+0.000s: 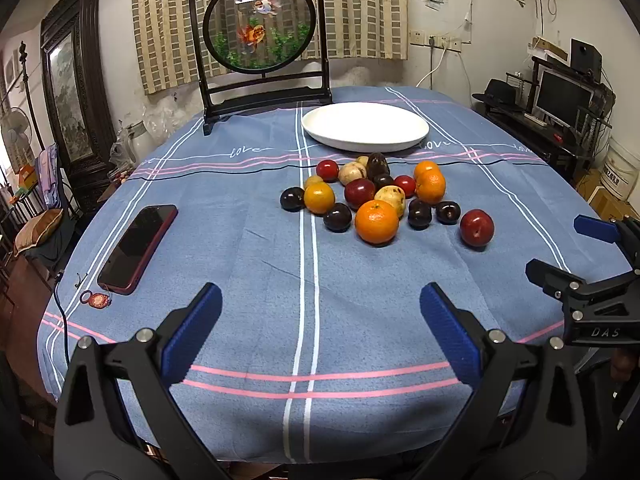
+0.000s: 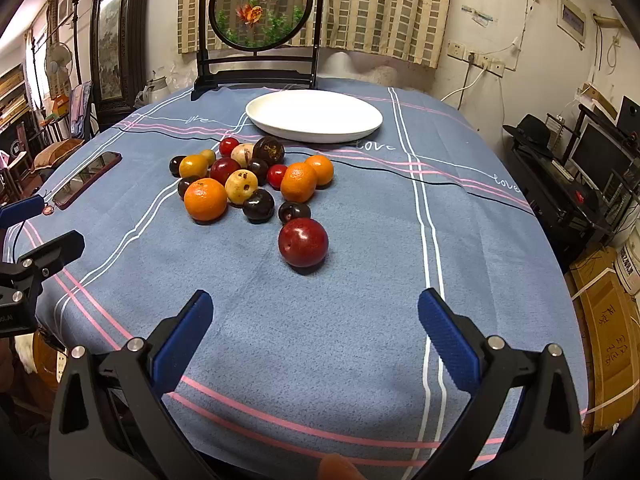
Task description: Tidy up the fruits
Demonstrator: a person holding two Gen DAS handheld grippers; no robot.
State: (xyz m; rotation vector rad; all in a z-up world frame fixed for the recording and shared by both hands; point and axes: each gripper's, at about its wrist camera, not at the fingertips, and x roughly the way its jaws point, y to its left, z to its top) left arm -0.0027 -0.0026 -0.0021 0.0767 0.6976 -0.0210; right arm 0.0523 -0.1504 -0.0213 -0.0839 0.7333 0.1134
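A pile of several fruits lies on the blue tablecloth: oranges, dark plums, pale fruits and red ones. One red plum sits apart at the near right of the pile. An empty white plate stands behind the pile. My left gripper is open and empty above the near cloth. My right gripper is open and empty just short of the red plum; it also shows in the left wrist view.
A red-cased phone with a charm and cable lies at the left of the table. A framed round goldfish screen stands at the table's far edge. Shelves with a monitor are to the right.
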